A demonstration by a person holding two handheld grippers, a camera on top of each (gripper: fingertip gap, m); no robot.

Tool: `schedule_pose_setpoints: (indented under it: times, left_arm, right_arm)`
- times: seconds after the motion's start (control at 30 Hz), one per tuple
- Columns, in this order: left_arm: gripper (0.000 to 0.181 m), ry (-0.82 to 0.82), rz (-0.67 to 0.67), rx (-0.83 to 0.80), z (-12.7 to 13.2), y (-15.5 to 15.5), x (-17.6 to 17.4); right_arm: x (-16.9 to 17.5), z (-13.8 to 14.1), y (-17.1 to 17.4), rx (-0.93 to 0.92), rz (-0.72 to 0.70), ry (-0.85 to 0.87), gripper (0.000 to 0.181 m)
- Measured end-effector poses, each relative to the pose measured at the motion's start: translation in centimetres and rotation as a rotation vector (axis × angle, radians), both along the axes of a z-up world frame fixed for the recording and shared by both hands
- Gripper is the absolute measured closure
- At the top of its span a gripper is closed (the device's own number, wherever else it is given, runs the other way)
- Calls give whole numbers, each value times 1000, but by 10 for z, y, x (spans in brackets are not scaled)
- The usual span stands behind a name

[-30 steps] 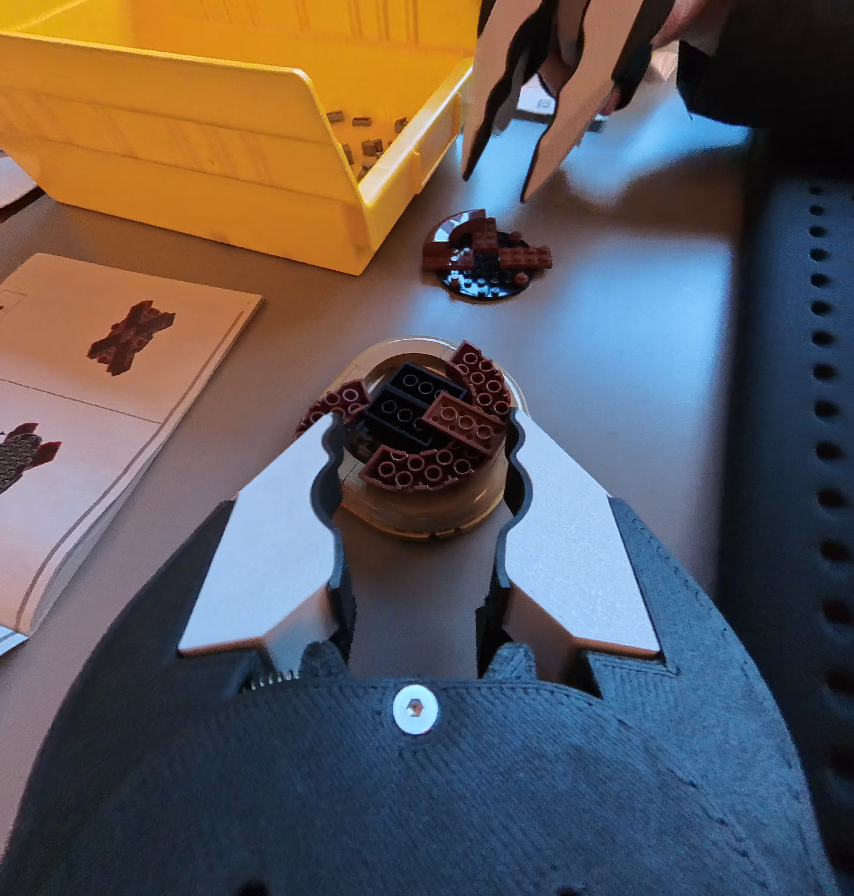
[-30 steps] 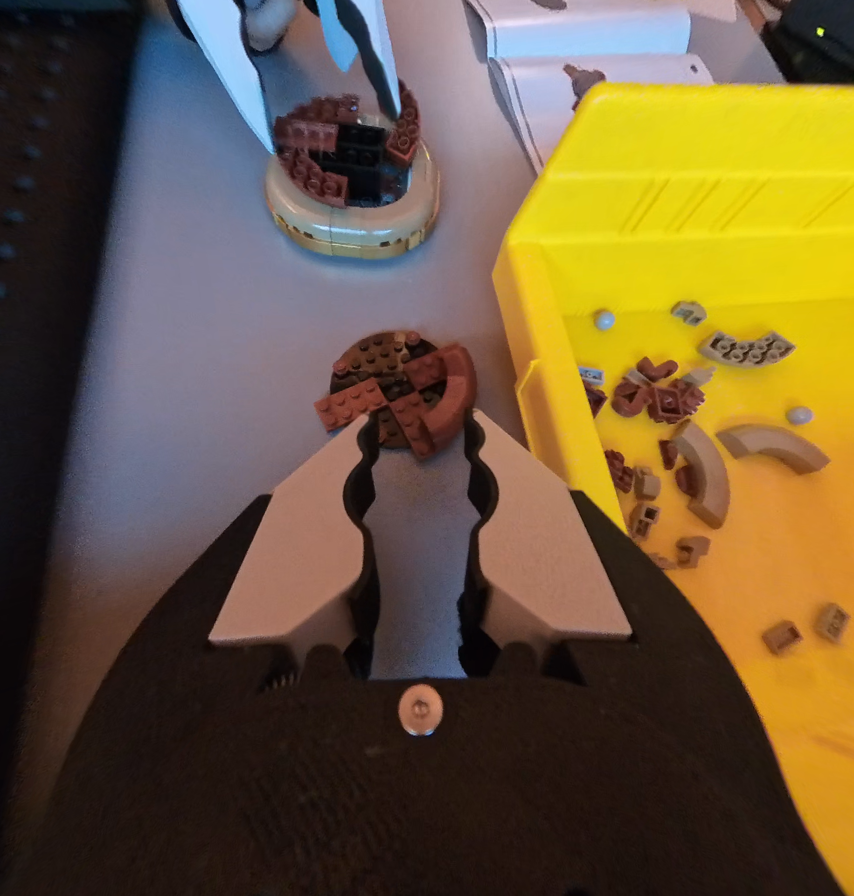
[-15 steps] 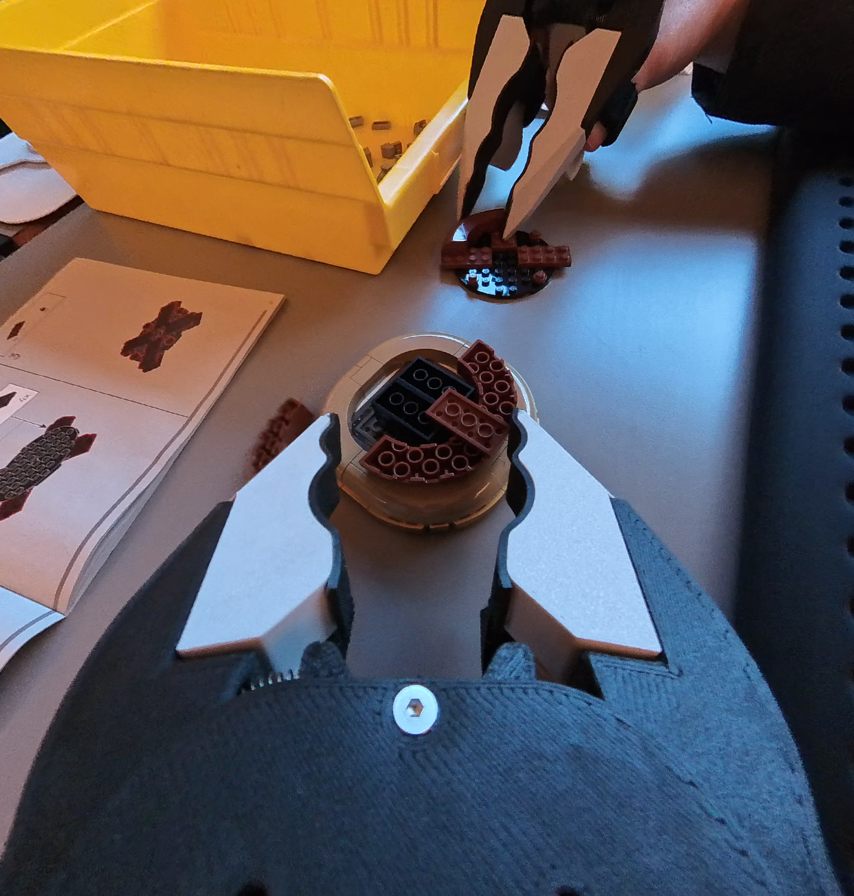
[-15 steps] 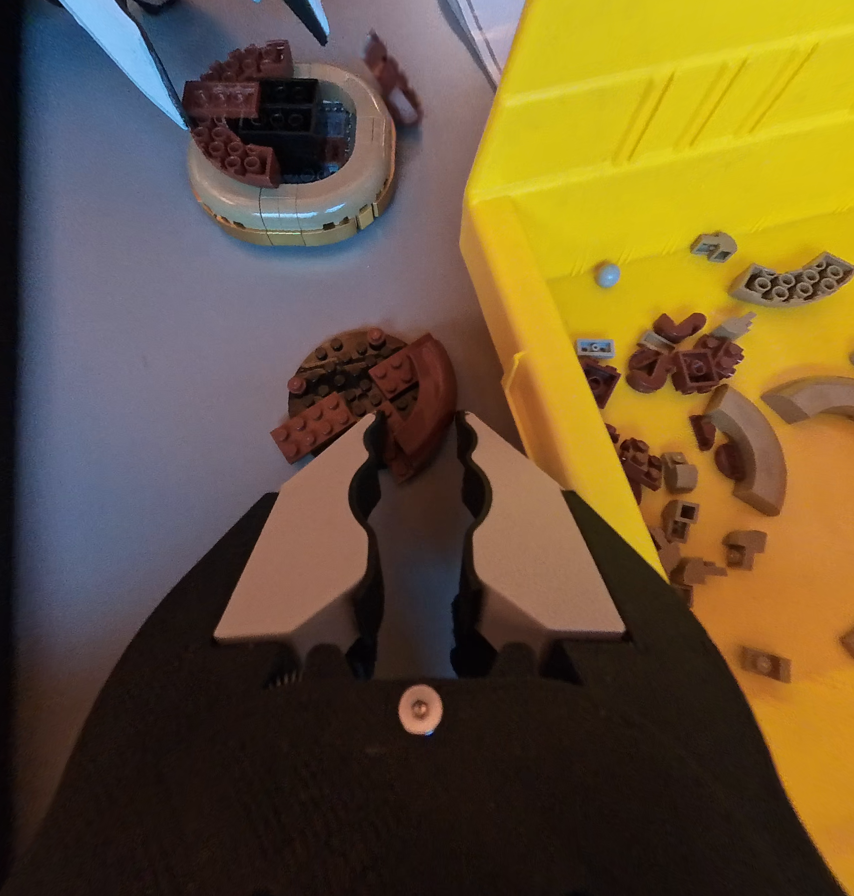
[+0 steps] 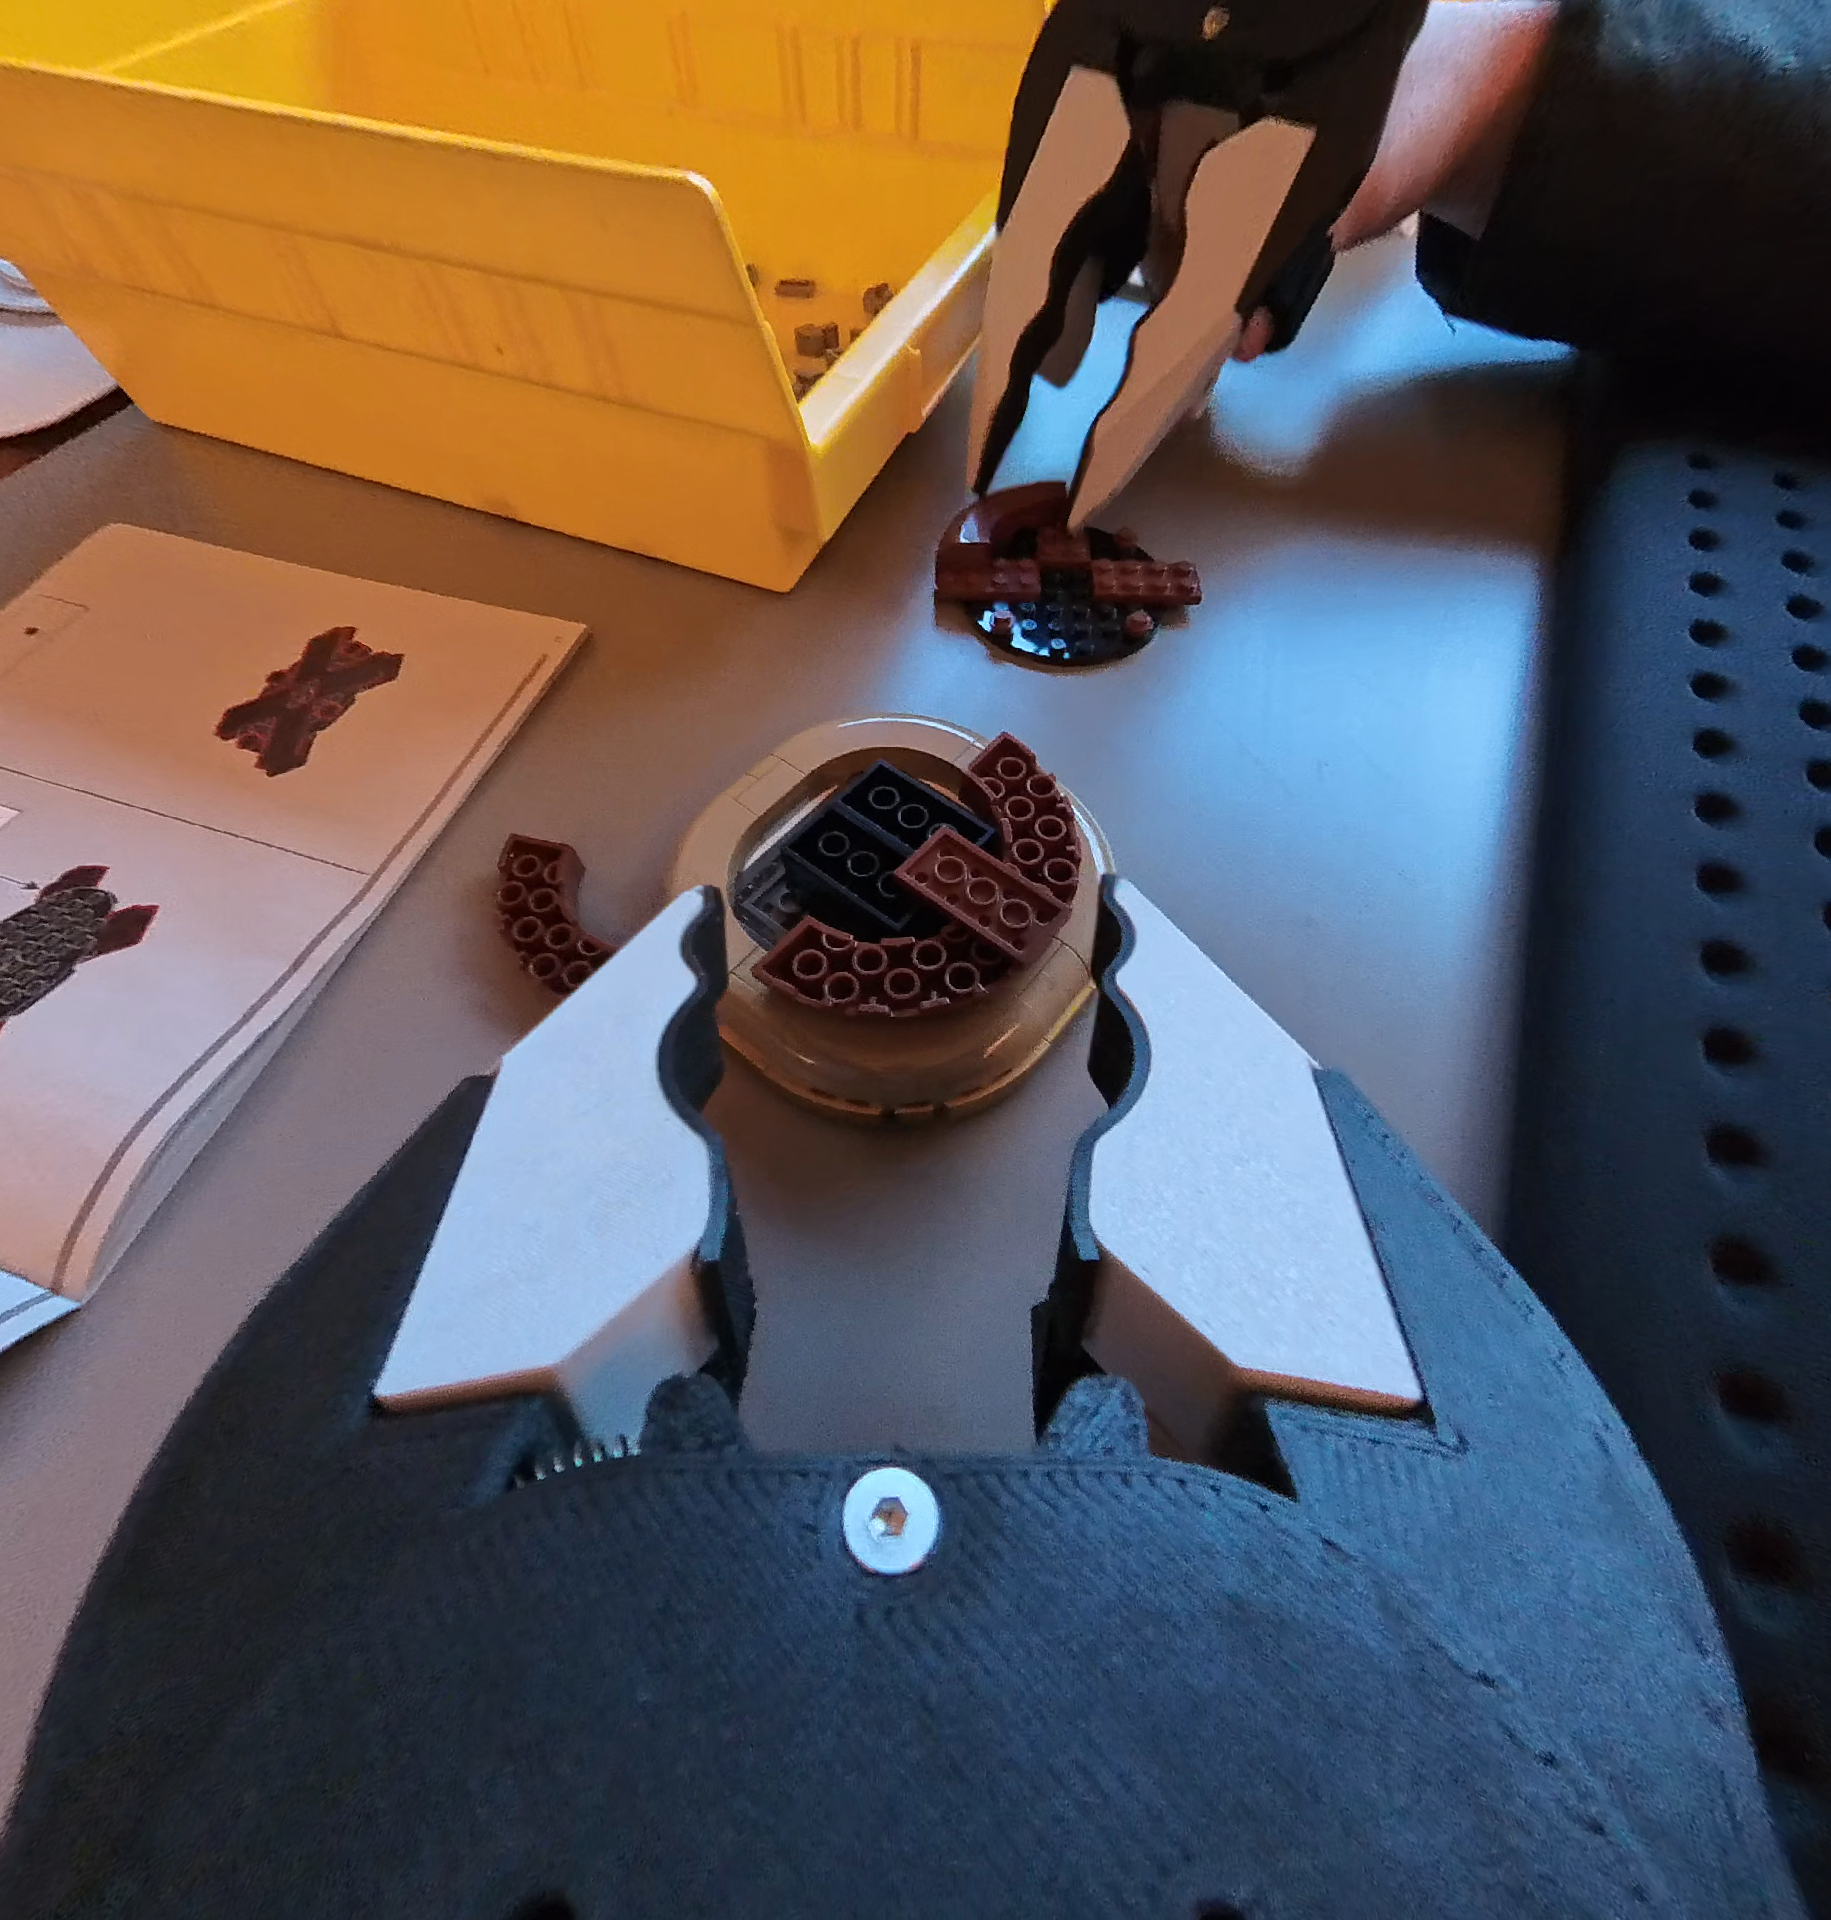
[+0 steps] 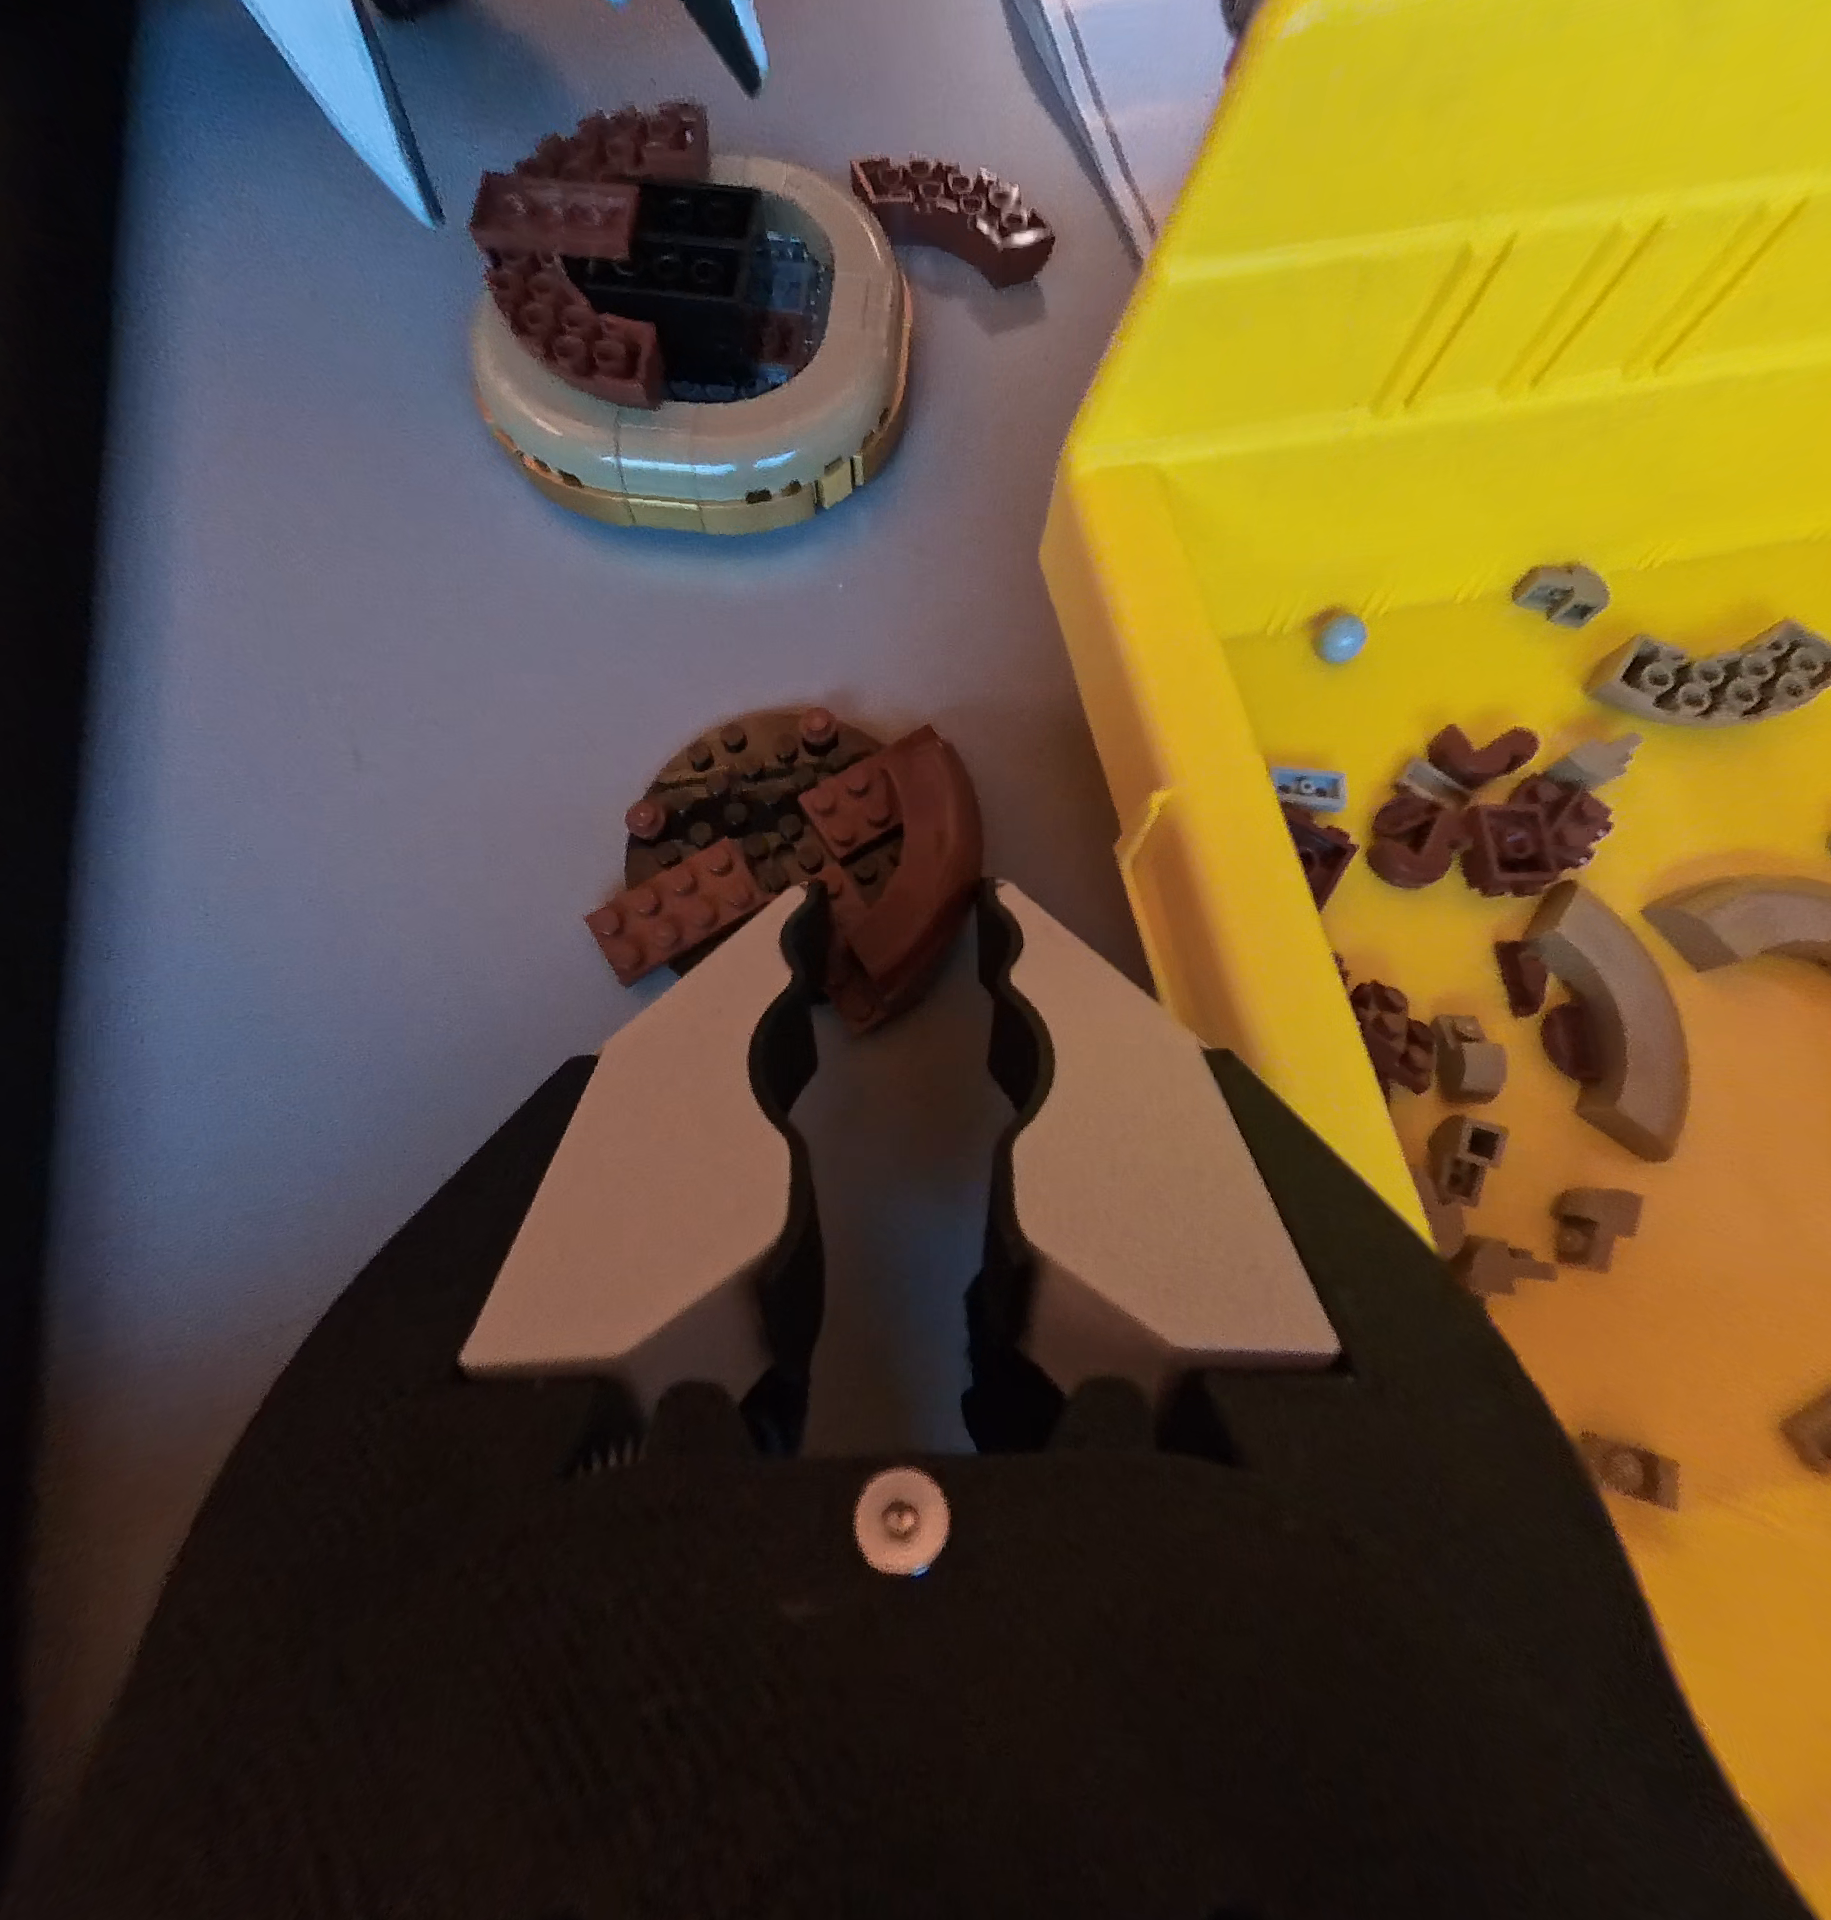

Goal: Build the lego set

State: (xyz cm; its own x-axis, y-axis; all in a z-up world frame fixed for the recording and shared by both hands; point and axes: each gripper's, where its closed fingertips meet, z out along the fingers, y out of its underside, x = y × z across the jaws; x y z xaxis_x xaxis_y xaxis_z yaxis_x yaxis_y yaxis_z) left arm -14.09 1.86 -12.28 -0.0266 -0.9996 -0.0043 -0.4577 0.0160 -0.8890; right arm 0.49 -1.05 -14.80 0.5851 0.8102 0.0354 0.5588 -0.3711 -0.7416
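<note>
two lego builds on counter (image 5: 1306, 831): tan ring build (image 5: 895, 935), black round plate (image 6: 786, 831). both hand-held grippers released: left (image 5: 900, 914), right (image 6: 895, 899).

A round tan lego ring (image 5: 890, 1049) sits flat on the tabletop, black and reddish-brown bricks piled inside. A curved brown brick (image 5: 542, 914) lies just beside it. Farther off rests a black studded disc (image 5: 1067, 613) bearing brown plates.

Left gripper (image 5: 895, 914) jaws wide; right gripper (image 6: 898, 902) jaws narrower.
</note>
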Motion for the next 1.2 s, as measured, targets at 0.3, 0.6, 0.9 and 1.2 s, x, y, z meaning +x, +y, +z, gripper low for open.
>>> schedule_pose_setpoints:
  times: [0.3,0.6,0.9,1.2]
  left_arm:
    - [114,77,4,84,-14,2,1]
    - [115,79,143,58,-15,29,-17]
    - [115,13,151,128,10,9,-1]
    - [133,-296,124,-238,72,-31,60]
  right_arm:
    - [-2,-2,1,-1,-1,-10,147]
    - [1,-4,5,-61,-50,33,165]
    - [-5,-1,2,-54,-15,11,167]
    - [-30,79,7,374,30,113,168]
